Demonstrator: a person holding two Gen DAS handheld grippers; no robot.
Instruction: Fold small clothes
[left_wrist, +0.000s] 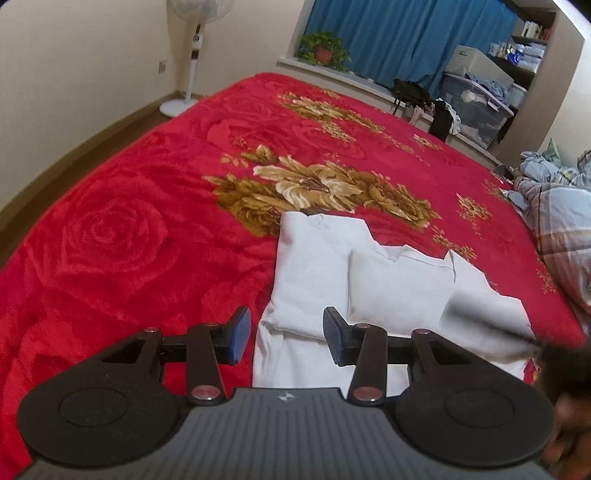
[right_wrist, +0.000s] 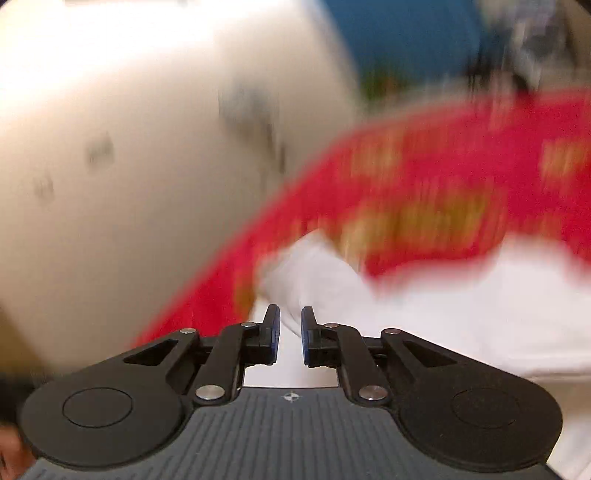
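Note:
A white garment (left_wrist: 332, 266) lies partly folded on the red blanket with gold flowers (left_wrist: 129, 229), one panel laid across its middle. My left gripper (left_wrist: 286, 336) hovers over the garment's near left edge, open, with nothing between its blue pads (left_wrist: 240, 332). The right wrist view is smeared by fast motion. There my right gripper (right_wrist: 290, 334) shows a narrow gap between its pads, and the white garment (right_wrist: 461, 314) lies beyond and below them; nothing is visibly pinched. A blurred dark streak (left_wrist: 517, 334) crosses the garment's right end in the left wrist view.
A plaid quilt (left_wrist: 561, 229) is heaped on the bed's right side. Beyond the bed stand a pedestal fan (left_wrist: 194, 55), a potted plant (left_wrist: 325, 48) on the sill under blue curtains, and a storage box (left_wrist: 476, 107). A person's hand (left_wrist: 569, 424) shows at lower right.

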